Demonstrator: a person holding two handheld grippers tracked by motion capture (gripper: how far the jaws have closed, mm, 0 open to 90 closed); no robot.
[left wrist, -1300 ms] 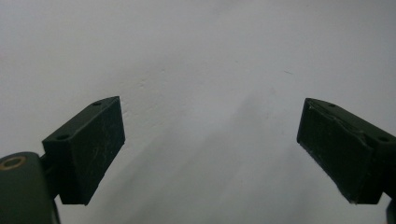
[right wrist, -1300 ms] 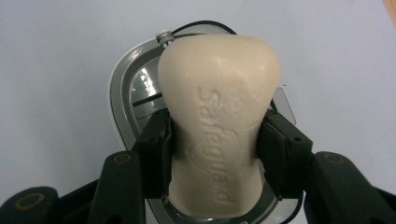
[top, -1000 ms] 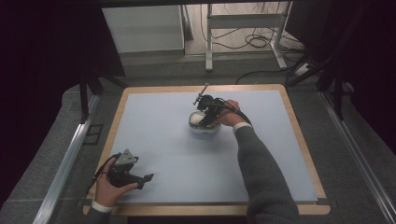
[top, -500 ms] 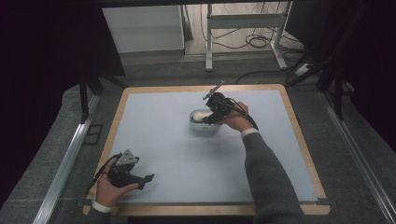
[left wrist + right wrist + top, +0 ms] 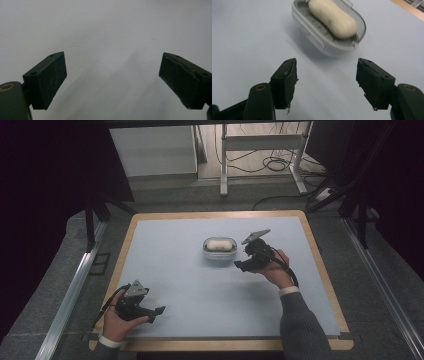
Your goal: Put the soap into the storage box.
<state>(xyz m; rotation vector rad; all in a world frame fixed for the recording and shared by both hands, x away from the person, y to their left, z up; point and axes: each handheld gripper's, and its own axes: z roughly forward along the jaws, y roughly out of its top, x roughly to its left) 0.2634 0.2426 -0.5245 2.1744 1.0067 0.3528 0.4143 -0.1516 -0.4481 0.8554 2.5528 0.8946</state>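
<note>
The soap point(image 5: 219, 243) lies lengthwise in its grey dish point(image 5: 218, 256) mid-tabletop point(image 5: 170, 270), and the right hand-held gripper point(image 5: 239, 266) sits just beside that dish, apart from it. Its jaws have just been opening, and in the right gripper view they stand parted with nothing between them, the soap point(image 5: 332, 17) and dish point(image 5: 312, 37) ahead. My read: this is the release-and-clear step. To do it well, keep the jaws wide, pull straight away, and don't clip the dish's rim on the way out. Down at the near edge, the left hand-held gripper point(image 5: 159, 310) rests, jaws spread wide over bare tabletop. No brand, label or writing is readable anywhere.
</note>
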